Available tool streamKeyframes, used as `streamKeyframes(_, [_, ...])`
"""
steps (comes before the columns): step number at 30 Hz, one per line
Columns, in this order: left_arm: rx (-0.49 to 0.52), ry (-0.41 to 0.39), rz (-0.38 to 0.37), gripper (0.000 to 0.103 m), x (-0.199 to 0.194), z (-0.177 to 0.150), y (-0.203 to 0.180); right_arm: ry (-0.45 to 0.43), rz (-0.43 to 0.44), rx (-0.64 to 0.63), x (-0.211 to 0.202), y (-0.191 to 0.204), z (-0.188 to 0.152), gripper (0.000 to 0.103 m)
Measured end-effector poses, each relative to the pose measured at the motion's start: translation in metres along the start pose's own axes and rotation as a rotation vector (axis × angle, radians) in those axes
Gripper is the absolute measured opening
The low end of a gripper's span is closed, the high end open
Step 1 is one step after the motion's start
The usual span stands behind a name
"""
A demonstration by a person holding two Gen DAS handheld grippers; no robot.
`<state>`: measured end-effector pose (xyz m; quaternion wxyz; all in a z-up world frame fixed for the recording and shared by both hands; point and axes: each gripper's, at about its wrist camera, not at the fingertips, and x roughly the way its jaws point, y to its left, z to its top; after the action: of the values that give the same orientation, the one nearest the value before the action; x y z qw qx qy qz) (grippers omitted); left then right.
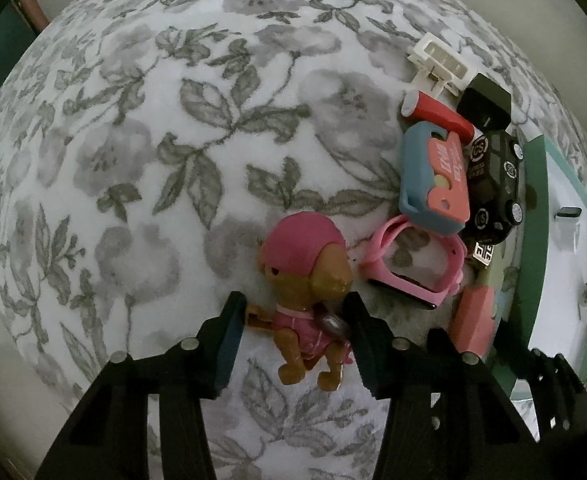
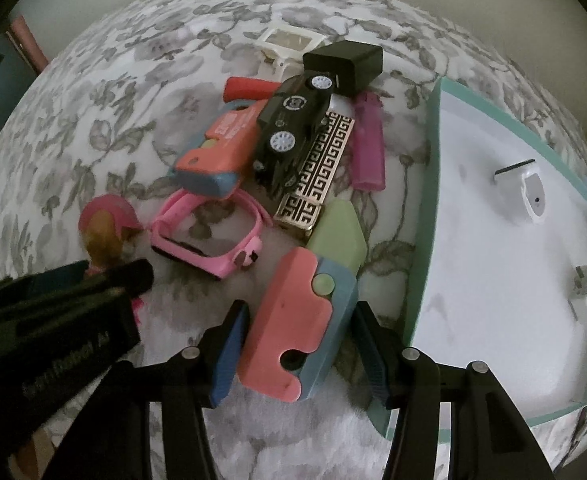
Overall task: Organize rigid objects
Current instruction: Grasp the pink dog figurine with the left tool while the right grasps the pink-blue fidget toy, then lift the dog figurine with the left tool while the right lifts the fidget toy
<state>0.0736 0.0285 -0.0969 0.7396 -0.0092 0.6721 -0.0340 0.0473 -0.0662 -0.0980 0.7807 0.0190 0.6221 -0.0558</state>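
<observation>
Gripping the toy dog figure (image 1: 305,300) at lower centre, our left gripper (image 1: 293,312) has its jaws narrowed onto the pink torso, likely for lifting. Our right gripper (image 2: 301,340) straddles the pink-and-blue toy knife (image 2: 297,328); we cannot tell whether it pinches. Crowding the upper right: pink watch (image 1: 413,272), black toy car (image 1: 493,184), teal-rimmed tray (image 2: 425,208).
</observation>
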Motion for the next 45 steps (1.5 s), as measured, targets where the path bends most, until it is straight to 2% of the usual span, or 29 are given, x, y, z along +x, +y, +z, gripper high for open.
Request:
streamKeyframes(4, [0.009, -0.003, 0.008, 0.052, -0.001, 0.002, -0.001, 0.005, 0.001, -0.004, -0.003, 0.001, -0.008, 0.054])
streamKeyframes(13, [-0.028, -0.024, -0.035, 0.052, -0.012, 0.009, 0.007, 0.007, 0.036, 0.038, -0.012, -0.008, -0.014, 0.052])
streamKeyframes(23, [-0.036, -0.138, -0.073, 0.052, -0.054, 0.022, 0.008, -0.047, 0.124, 0.134, -0.036, -0.034, -0.012, 0.049])
streamKeyframes(27, [-0.013, -0.223, -0.096, 0.052, -0.081, 0.022, 0.0, -0.089, 0.163, 0.171, -0.054, -0.046, -0.01, 0.047])
streamKeyframes(28, [-0.008, -0.238, -0.098, 0.052, -0.085, 0.021, -0.002, -0.102, 0.164, 0.179, -0.059, -0.05, -0.008, 0.042])
streamKeyframes(29, [-0.001, -0.255, -0.099, 0.052, -0.09, 0.021, -0.004, -0.115, 0.183, 0.187, -0.064, -0.055, -0.009, 0.024])
streamKeyframes(31, [0.014, -0.27, -0.096, 0.052, -0.094, 0.02, -0.007, -0.119, 0.232, 0.205, -0.071, -0.061, -0.01, 0.019])
streamKeyframes(32, [0.02, -0.273, -0.094, 0.052, -0.095, 0.021, -0.009, -0.124, 0.227, 0.2, -0.073, -0.06, -0.009, 0.017])
streamKeyframes(36, [0.027, -0.255, -0.091, 0.052, -0.091, 0.019, -0.014, -0.12, 0.225, 0.186, -0.071, -0.055, -0.006, 0.017])
streamKeyframes(42, [0.017, -0.242, -0.081, 0.052, -0.087, 0.014, -0.012, -0.072, 0.225, 0.158, -0.058, -0.05, -0.006, 0.017])
streamKeyframes(45, [0.021, -0.211, -0.071, 0.052, -0.079, 0.009, -0.011, -0.057, 0.229, 0.148, -0.058, -0.05, -0.009, 0.018])
